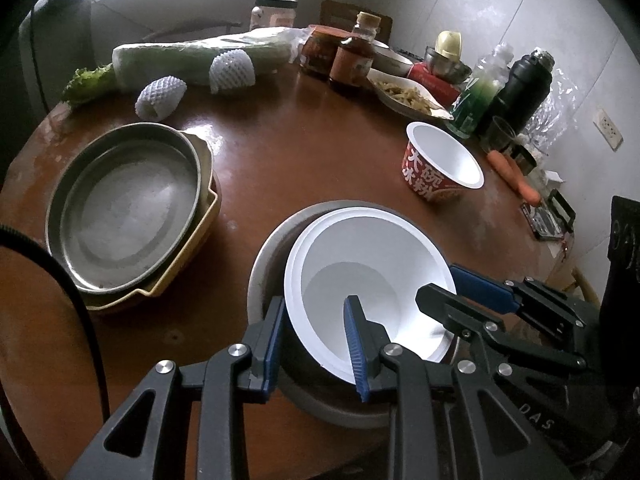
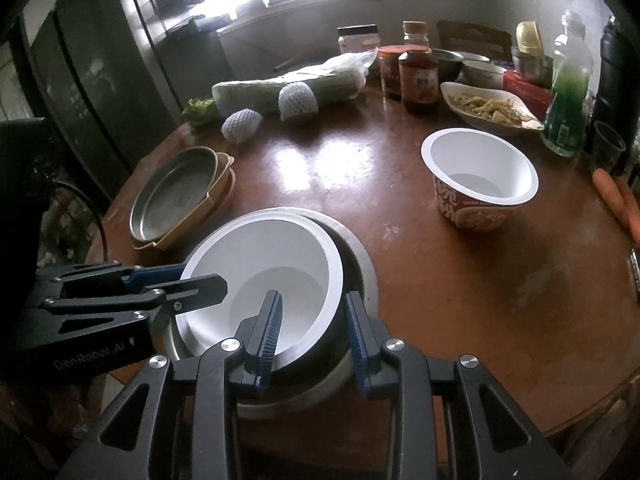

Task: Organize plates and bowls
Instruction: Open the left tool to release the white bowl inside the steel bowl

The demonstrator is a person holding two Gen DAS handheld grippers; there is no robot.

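Note:
A white paper bowl (image 1: pixel 360 264) (image 2: pixel 280 248) sits tilted inside a dark bowl, nested in a grey metal bowl (image 1: pixel 264 256) (image 2: pixel 362 264) at the table's near edge. My left gripper (image 1: pixel 315 346) (image 2: pixel 188 280) is shut over the white bowl's rim, one pad inside and one outside the dark wall. On the opposite side my right gripper (image 2: pixel 314 340) (image 1: pixel 440 282) clamps the same rim. A red-printed noodle bowl (image 1: pixel 440 164) (image 2: pixel 480 176) stands empty farther right. At the left, a metal plate (image 1: pixel 128 220) (image 2: pixel 176 196) lies on stacked yellow dishes.
Along the round brown table's (image 1: pixel 288 152) far side lie a wrapped cabbage (image 1: pixel 200 56), two foam nets, sauce jars (image 1: pixel 352 60), a dish of food (image 2: pixel 488 108), a green bottle (image 2: pixel 568 92) and a black flask (image 1: pixel 520 88). Carrots (image 1: pixel 516 176) rest at the right edge.

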